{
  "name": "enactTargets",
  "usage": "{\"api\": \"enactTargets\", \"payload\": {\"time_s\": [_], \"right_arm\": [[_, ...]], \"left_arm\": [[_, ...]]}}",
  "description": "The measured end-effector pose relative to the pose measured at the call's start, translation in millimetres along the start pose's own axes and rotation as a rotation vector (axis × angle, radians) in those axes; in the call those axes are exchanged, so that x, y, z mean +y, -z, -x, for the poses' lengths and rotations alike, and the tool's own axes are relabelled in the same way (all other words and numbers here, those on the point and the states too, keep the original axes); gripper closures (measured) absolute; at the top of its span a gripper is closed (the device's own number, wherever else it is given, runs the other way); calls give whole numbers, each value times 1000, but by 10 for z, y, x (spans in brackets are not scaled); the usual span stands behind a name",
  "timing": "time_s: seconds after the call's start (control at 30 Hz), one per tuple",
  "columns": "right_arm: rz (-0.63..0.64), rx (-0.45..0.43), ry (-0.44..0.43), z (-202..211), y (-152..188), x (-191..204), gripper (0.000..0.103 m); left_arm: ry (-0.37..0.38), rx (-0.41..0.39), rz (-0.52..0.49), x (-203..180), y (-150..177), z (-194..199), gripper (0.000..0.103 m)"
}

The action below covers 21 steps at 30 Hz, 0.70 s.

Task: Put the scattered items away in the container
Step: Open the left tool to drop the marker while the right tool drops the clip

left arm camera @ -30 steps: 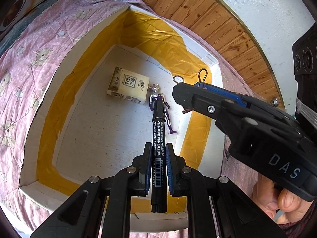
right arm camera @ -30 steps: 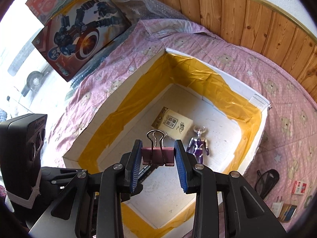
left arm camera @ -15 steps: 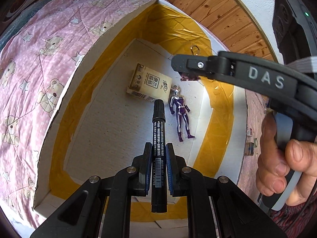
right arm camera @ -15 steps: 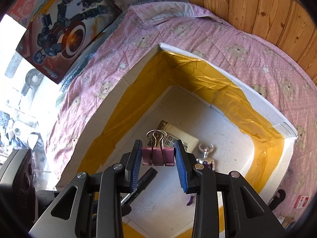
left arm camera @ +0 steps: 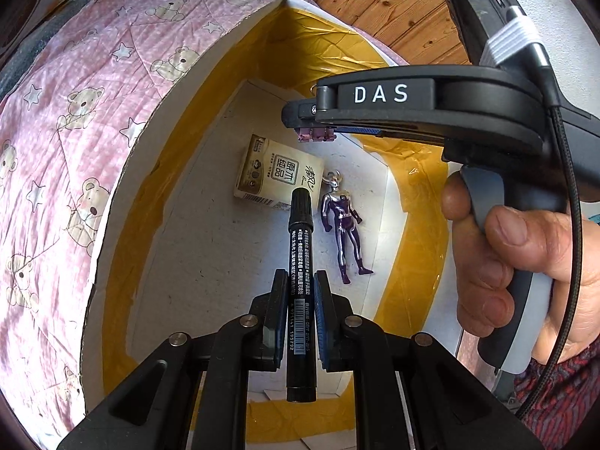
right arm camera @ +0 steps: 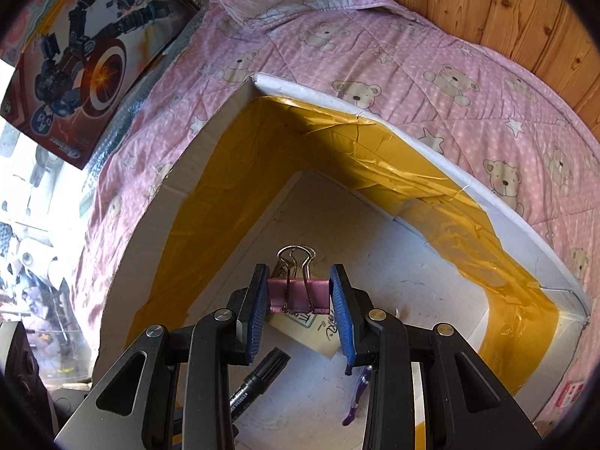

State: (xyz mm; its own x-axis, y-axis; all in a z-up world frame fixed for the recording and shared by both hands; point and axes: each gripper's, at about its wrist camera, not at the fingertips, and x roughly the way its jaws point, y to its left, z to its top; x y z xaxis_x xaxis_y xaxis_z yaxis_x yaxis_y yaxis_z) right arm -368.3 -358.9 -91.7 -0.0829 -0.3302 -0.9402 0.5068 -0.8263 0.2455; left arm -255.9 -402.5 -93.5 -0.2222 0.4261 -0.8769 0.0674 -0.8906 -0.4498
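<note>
Two grippers hang over the box (right arm camera: 420,142). Half-hidden by the fingers, the pink binder clip (right arm camera: 298,295) sits clamped in the right gripper (right arm camera: 299,313), wire handles toward twelve o'clock. The left gripper (left arm camera: 300,317) is closed on the black marker (left arm camera: 299,262), cap pointing to twelve o'clock above the tissue pack (left arm camera: 277,176) and purple figure (left arm camera: 343,225).

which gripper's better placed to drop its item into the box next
Probably the right. The right gripper holds the pink binder clip above the box's floor, beyond the tissue pack. The left gripper holds the marker nearer the box's near wall.
</note>
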Motion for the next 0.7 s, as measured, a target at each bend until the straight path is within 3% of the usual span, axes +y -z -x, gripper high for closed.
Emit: {"api": "enactTargets", "payload": {"time_s": [0.2,0.27,0.37,0.7], "right_arm": [[-21,-4,13,-81,-31,-55,67],[-35,-4,13,-92,-34,-87,61],[-44,-7,2,-42,-8,-111,59],[-55,-113,-51,596,286,-126,59]], "left_arm": [[-31,16,22,47,-41,-74,85],[-42,21,21,45,-41,-96,74],[-49,19,28,46,-20,-87,67],[-47,-4,36,-29,111,82,67]]}}
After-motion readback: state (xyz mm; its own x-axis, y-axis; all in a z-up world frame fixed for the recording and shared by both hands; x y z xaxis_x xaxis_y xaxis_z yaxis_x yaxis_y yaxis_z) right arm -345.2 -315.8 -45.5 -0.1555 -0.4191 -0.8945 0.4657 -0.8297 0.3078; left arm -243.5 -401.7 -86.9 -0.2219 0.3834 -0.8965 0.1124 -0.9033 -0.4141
